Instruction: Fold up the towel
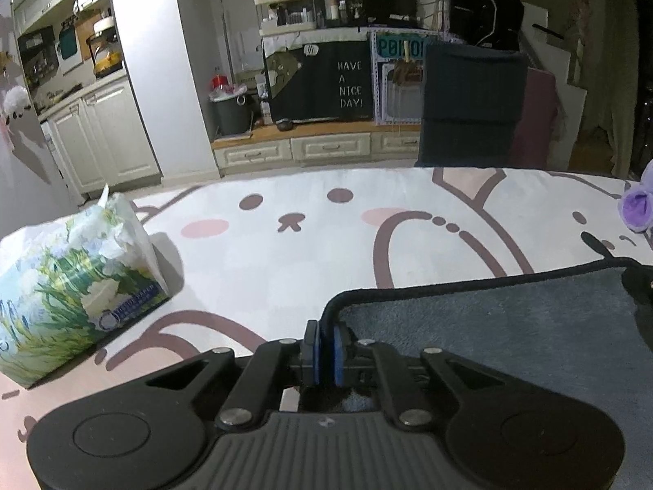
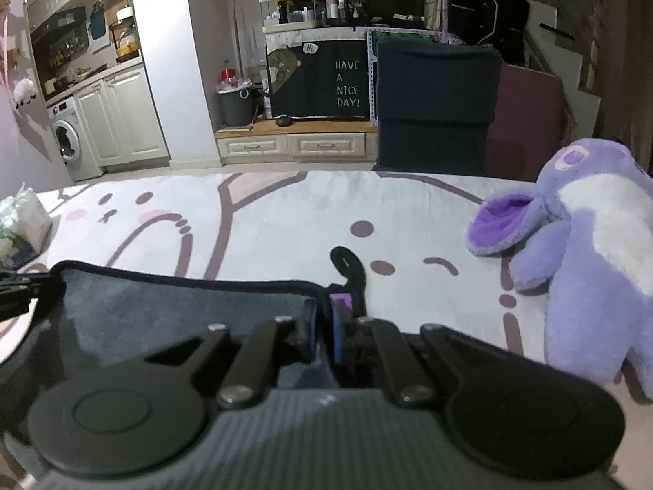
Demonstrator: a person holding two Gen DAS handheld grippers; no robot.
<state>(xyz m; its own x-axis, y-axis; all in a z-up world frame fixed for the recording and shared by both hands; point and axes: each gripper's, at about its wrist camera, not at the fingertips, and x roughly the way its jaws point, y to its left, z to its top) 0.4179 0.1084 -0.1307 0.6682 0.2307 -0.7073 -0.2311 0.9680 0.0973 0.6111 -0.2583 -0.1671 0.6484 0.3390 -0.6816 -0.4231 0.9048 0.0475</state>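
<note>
A grey towel (image 1: 489,318) with a dark bound edge lies on the cartoon-print table cover (image 1: 310,261). My left gripper (image 1: 325,341) is shut on the towel's left corner, the edge pinched between the blue pads. In the right wrist view the towel (image 2: 171,306) spreads to the left, and my right gripper (image 2: 323,328) is shut on its right corner, beside a purple tag and a black hanging loop (image 2: 349,265). The left gripper's fingers show at the left edge of that view (image 2: 20,290).
A floral tissue pack (image 1: 69,286) stands at the left of the table, also small in the right wrist view (image 2: 22,224). A purple plush toy (image 2: 583,253) lies at the right. A dark chair (image 1: 469,106) stands beyond the table's far edge.
</note>
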